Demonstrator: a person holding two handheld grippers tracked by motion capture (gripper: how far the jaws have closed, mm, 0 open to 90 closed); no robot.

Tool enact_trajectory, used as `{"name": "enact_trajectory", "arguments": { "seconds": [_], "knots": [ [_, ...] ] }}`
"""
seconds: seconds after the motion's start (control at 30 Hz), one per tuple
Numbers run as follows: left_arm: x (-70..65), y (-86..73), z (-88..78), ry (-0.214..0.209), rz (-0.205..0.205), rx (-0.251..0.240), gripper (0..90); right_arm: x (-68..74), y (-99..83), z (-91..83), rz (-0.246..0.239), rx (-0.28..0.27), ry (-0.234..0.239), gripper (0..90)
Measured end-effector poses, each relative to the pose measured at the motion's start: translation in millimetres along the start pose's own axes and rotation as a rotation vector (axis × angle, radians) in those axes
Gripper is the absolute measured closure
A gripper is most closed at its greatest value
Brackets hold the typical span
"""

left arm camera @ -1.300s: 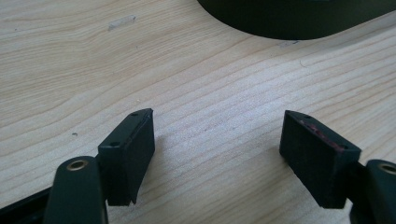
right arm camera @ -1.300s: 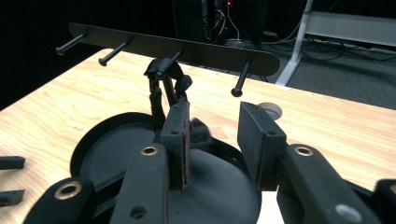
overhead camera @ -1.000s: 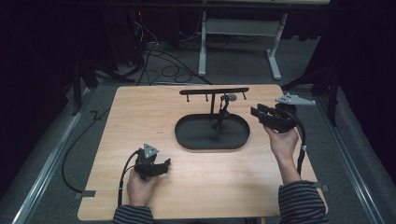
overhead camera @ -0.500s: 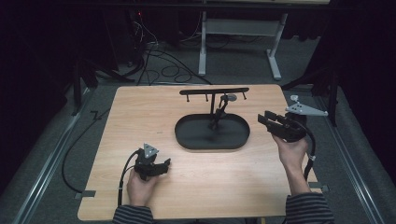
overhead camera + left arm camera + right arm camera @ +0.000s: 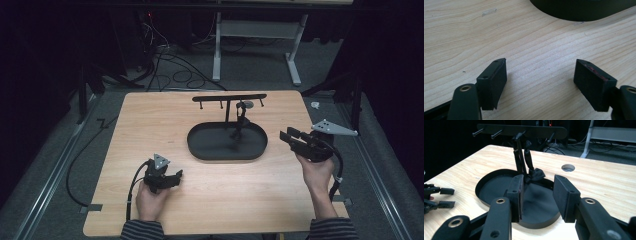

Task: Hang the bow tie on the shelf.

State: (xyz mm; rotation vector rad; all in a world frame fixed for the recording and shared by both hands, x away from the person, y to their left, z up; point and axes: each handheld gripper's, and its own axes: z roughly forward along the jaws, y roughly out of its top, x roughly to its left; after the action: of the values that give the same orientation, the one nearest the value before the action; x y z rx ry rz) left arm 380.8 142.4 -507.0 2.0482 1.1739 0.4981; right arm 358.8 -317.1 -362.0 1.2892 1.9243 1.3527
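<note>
Desk: light wooden desk (image 5: 150, 125).
Stand: black oval tray (image 5: 200, 145) with a T-shaped hook rack, mid-desk; a dark strap (image 5: 527, 157) hangs from it.
Left gripper (image 5: 540, 82): rests on the desk's near left, jaws spread, nothing between.
Right gripper (image 5: 537, 195): beside the tray's right end, jaws partly spread, empty.

High view above the near edge looking forward and down on the whole worktop (image 5: 150, 125), left claw view close over bare wood, right claw view low, facing the oval tray (image 5: 486, 187), tray edge (image 5: 579, 15) shared by all.
</note>
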Motion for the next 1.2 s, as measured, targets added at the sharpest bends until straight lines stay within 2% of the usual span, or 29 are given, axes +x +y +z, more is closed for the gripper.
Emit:
{"name": "enact_trajectory", "arguments": {
  "seconds": [0.23, 0.4, 0.7, 1.2],
  "knots": [
    [0.2, 0.0, 0.0, -0.001, -0.002, -0.001, 27.1, 4.7, -12.8, -4.3, -0.001, -0.002, 0.013, 62.2],
    [0.1, -0.1, 0.0, -0.001, -0.002, -0.002, 27.1, 8.2, -17.9, -6.9, -0.015, -0.002, 0.003, 62.2],
    [0.0, 0.0, 0.0, 0.0, 0.0, 0.0, 27.0, 13.2, -33.6, -7.9, -0.006, 0.005, 0.026, 62.2],
    [0.0, 0.0, 0.0, 0.0, 0.0, 0.0, 27.1, 21.3, -48.9, -7.1, -0.006, 0.019, 0.051, 62.6]
  ]
}}
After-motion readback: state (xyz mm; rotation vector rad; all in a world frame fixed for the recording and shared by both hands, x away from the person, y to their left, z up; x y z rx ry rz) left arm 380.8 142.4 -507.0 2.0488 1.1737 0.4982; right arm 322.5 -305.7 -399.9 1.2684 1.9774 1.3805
